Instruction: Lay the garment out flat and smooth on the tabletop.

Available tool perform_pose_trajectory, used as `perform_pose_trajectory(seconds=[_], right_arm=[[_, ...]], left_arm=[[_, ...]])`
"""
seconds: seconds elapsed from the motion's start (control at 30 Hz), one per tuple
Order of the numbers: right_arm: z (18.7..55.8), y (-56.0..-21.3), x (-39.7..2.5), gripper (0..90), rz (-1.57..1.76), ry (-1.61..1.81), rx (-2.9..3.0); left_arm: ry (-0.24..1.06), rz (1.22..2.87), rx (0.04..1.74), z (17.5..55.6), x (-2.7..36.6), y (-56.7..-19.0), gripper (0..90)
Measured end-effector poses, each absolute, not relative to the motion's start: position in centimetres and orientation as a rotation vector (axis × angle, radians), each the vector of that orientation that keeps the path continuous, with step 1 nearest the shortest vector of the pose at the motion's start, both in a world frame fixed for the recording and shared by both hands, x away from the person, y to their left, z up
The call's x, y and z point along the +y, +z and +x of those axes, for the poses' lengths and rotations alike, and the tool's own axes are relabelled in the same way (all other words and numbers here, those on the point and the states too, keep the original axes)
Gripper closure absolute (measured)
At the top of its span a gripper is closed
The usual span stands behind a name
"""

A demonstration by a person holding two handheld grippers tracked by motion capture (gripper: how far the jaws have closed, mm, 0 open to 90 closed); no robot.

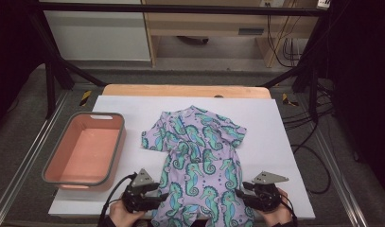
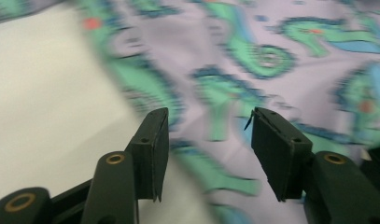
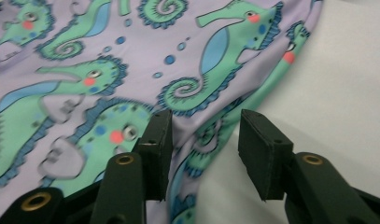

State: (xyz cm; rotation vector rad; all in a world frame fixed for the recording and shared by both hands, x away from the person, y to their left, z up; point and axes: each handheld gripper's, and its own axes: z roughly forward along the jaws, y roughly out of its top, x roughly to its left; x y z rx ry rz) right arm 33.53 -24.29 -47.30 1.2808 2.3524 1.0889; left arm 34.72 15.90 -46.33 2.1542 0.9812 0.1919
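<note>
A lilac baby romper [image 1: 199, 156] printed with green and blue seahorses lies flat on the white table sheet [image 1: 275, 137], sleeves far from me, legs toward me. My left gripper [image 1: 162, 195] is at the left edge of the near leg, open. In the left gripper view its jaws straddle the romper [image 2: 253, 70] hem, blurred. My right gripper [image 1: 238, 194] is at the right edge of the other leg, also open. In the right gripper view the romper [image 3: 131, 79] edge runs between the black fingers [image 3: 264, 149], nothing pinched.
A salmon-pink bin with a grey rim [image 1: 86, 147] sits empty at the left of the sheet. The wooden table edge [image 1: 185, 90] shows at the back. Black frame legs and cables [image 1: 308, 90] stand beyond the table on the right.
</note>
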Motion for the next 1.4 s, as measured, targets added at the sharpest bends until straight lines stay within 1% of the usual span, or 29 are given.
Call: perform_pose_trajectory(seconds=[0.1, 0.17, 0.2, 0.23, 0.27, 0.3, 0.33, 0.37, 0.4, 0.53, 0.63, 0.67, 0.73, 0.77, 0.8, 0.83, 0.87, 0.93, 0.97, 1.03, 1.1, 1.13, 1.17, 1.2, 1.23, 1.27, 1.3, 1.33, 1.4], right_arm=[[34.4, -47.6, -24.1, 55.8, 1.299, 1.090, 2.346], [34.6, -47.8, -23.7, 57.6, 1.301, 1.085, 2.358], [34.6, -47.9, -23.5, 59.4, 1.298, 1.074, 2.356], [34.6, -47.8, -23.3, 65.2, 1.290, 1.077, 2.360], [34.5, -47.8, -23.3, 69.8, 1.279, 1.084, 2.379], [34.3, -47.9, -23.1, 74.4, 1.275, 1.077, 2.376], [34.2, -47.9, -23.1, 80.7, 1.267, 1.071, 2.376], [34.1, -47.9, -23.1, 83.7, 1.265, 1.079, 2.394], [34.0, -47.8, -23.0, 85.0, 1.277, 1.081, 2.398], [33.5, -47.5, -23.5, 86.1, 1.261, 1.072, 2.410], [32.4, -47.3, -24.6, 86.1, 1.277, 1.062, 2.403], [32.1, -47.3, -24.7, 85.5, 1.272, 1.053, 2.420], [31.7, -47.3, -24.7, 82.1, 1.277, 1.090, 2.452], [31.7, -47.3, -24.6, 78.3, 1.254, 1.102, 2.449], [31.8, -47.1, -24.5, 71.8, 1.239, 1.114, 2.442], [32.0, -47.0, -24.4, 63.3, 1.224, 1.121, 2.419], [32.3, -46.8, -24.3, 57.8, 1.212, 1.129, 2.395], [33.4, -46.6, -24.2, 53.4, 1.216, 1.146, 2.356], [34.2, -46.6, -24.2, 52.5, 1.214, 1.140, 2.334], [35.5, -46.8, -24.2, 54.2, 1.228, 1.119, 2.320], [36.8, -47.2, -23.9, 57.0, 1.250, 1.117, 2.316], [37.2, -47.3, -23.8, 60.2, 1.258, 1.109, 2.320], [37.5, -47.5, -23.7, 67.0, 1.271, 1.097, 2.333], [37.8, -47.7, -23.5, 70.5, 1.271, 1.091, 2.349], [37.8, -47.8, -23.3, 77.7, 1.277, 1.085, 2.369], [37.7, -47.9, -23.1, 81.2, 1.267, 1.080, 2.384], [37.5, -47.9, -22.9, 85.2, 1.254, 1.074, 2.390], [37.3, -47.7, -22.9, 86.5, 1.246, 1.067, 2.401], [36.7, -47.5, -23.0, 87.1, 1.242, 1.043, 2.405]], left_arm=[[0.177, 2.136, 1.023, 35.3, 16.5, -46.8, 46.5], [0.143, 2.152, 1.017, 35.4, 16.3, -47.2, 51.6], [0.150, 2.161, 1.012, 35.3, 16.0, -47.3, 54.6], [0.157, 2.169, 0.992, 35.1, 15.8, -47.2, 56.3], [0.119, 2.175, 0.982, 35.0, 15.7, -47.3, 66.4], [0.139, 2.178, 0.983, 34.9, 15.5, -47.3, 68.6], [0.167, 2.202, 0.963, 34.7, 15.4, -47.3, 73.7], [0.157, 2.211, 0.950, 34.6, 15.3, -47.2, 82.4], [0.147, 2.210, 0.950, 34.4, 15.4, -47.2, 87.6], [0.155, 2.232, 0.922, 33.8, 16.0, -46.6, 89.4], [0.115, 2.236, 0.897, 32.7, 16.6, -46.2, 89.4], [0.102, 2.239, 0.874, 32.2, 16.6, -46.0, 89.4], [0.135, 2.223, 0.857, 31.9, 16.4, -45.8, 87.7], [0.161, 2.211, 0.862, 32.0, 16.3, -45.7, 83.8], [0.177, 2.203, 0.872, 32.3, 16.3, -45.6, 74.8], [0.181, 2.191, 0.888, 32.9, 16.4, -45.6, 69.2], [0.185, 2.174, 0.912, 33.6, 16.4, -45.7, 63.7], [0.179, 2.151, 0.970, 35.4, 16.5, -46.0, 55.2], [0.168, 2.138, 0.987, 36.1, 16.4, -46.3, 54.1], [0.164, 2.127, 0.998, 37.0, 16.2, -46.7, 52.1], [0.177, 2.135, 1.015, 37.8, 15.8, -47.3, 52.1], [0.181, 2.138, 1.019, 38.0, 15.7, -47.5, 52.6], [0.185, 2.126, 1.016, 38.0, 15.7, -47.5, 55.8], [0.157, 2.129, 1.009, 38.0, 15.7, -47.5, 62.0], [0.148, 2.139, 1.006, 37.9, 15.6, -47.5, 69.4], [0.166, 2.147, 0.997, 37.7, 15.6, -47.5, 73.5], [0.145, 2.161, 0.983, 37.5, 15.5, -47.5, 82.3], [0.146, 2.168, 0.971, 37.2, 15.5, -47.4, 87.1], [0.162, 2.198, 0.952, 36.8, 15.5, -47.1, 88.9]])
